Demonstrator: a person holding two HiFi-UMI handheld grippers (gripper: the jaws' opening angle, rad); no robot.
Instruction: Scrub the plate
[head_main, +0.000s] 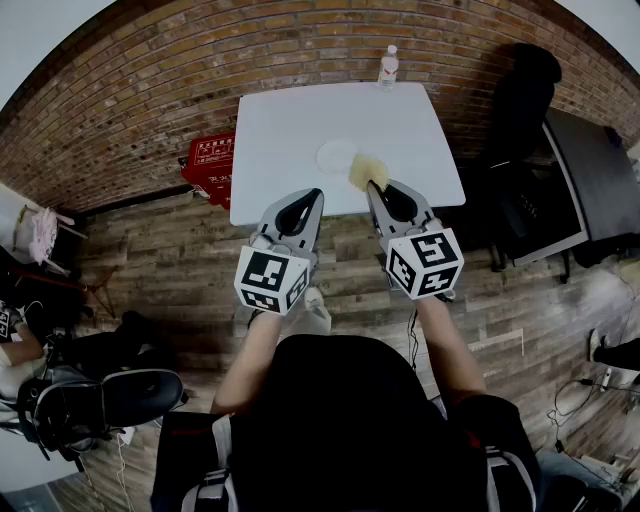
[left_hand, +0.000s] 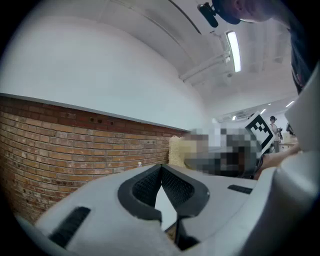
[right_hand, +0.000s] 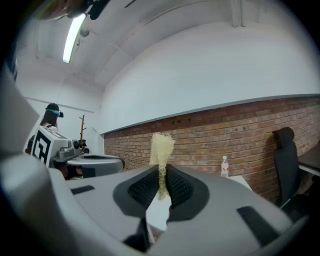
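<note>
So both grippers are held out in front of the person, short of the near edge of the white table (head_main: 280, 130), which sits at 12 o'clock in the head view. The left gripper (head_main: 308, 203) has its jaws pinched fully together with nothing in them; in the left gripper view the two black ribbed pads (left_hand: 145, 186) meet at the tips and there's only wall and table beyond. The right gripper (head_main: 380, 192) is clamped on a yellow scrubbing pad (right_hand: 161, 146). In its own view the fuzzy thing is squeezed thin between the pads and fans out above the tips. The plate (head_main: 335, 155) is white on white and easy to miss, lying flat in the middle of the table toward the near side. From the head view the scrubbing pad sits right at the plate's 5 o'clock edge, but I honestly can't tell if it's touching or just hovering over it. There's a clear water bottle (head_main: 388, 68) standing upright at the table's far edge, roughly 1 o'clock. A red crate (head_main: 210, 160) is on the wood floor at about 10 o'clock beside the table, and a black office chair (head_main: 520, 100) sits over at 2 o'clock against the brick wall (head_main: 120, 110).
</note>
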